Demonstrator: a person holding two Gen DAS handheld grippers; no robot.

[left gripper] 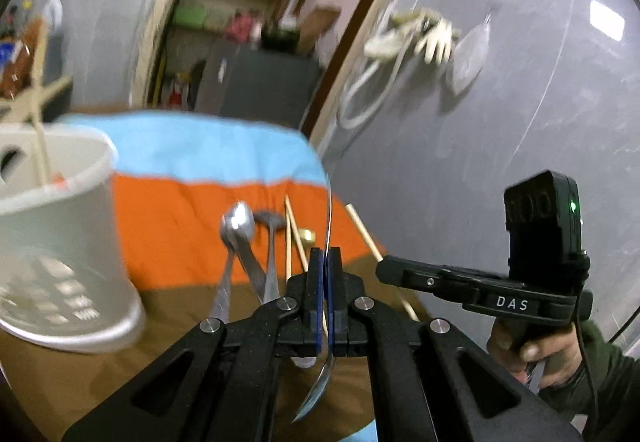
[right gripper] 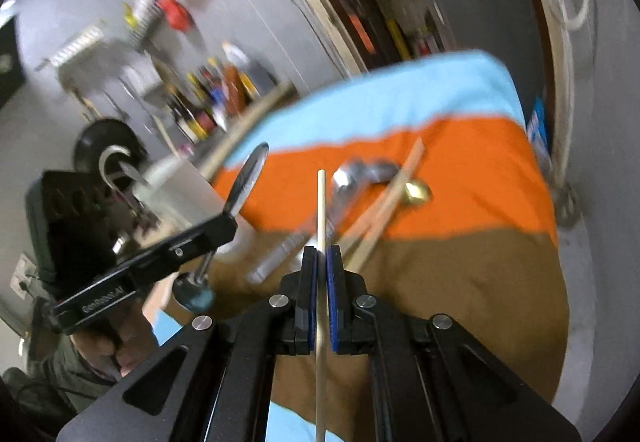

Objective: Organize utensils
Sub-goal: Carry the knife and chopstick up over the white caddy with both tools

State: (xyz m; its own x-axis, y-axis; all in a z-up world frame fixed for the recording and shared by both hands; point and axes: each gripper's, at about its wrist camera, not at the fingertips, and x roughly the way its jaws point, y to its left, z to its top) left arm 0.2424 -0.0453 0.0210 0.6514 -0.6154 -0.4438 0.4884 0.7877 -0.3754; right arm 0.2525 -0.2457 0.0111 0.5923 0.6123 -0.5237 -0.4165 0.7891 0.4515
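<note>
My left gripper (left gripper: 325,254) is shut on a metal spoon (left gripper: 318,386); its thin handle sticks up past the fingertips and its bowl hangs below. In the right wrist view the same left gripper (right gripper: 230,220) holds the spoon (right gripper: 250,172) above the table. My right gripper (right gripper: 321,252) is shut on a wooden chopstick (right gripper: 321,202), which also shows in the left wrist view in the right gripper (left gripper: 384,266). A white perforated utensil holder (left gripper: 60,226) stands at the left with sticks in it. Loose spoons (left gripper: 240,230), chopsticks (left gripper: 291,238) and a small gold spoon (right gripper: 418,194) lie on the cloth.
A blue, orange and brown striped cloth (right gripper: 460,162) covers the table, and its edge drops off at the right. Beyond it are a grey wall, a doorway with shelves (left gripper: 240,2), bottles (right gripper: 216,98) at the far left, and a cable with gloves (left gripper: 420,34) hung on the wall.
</note>
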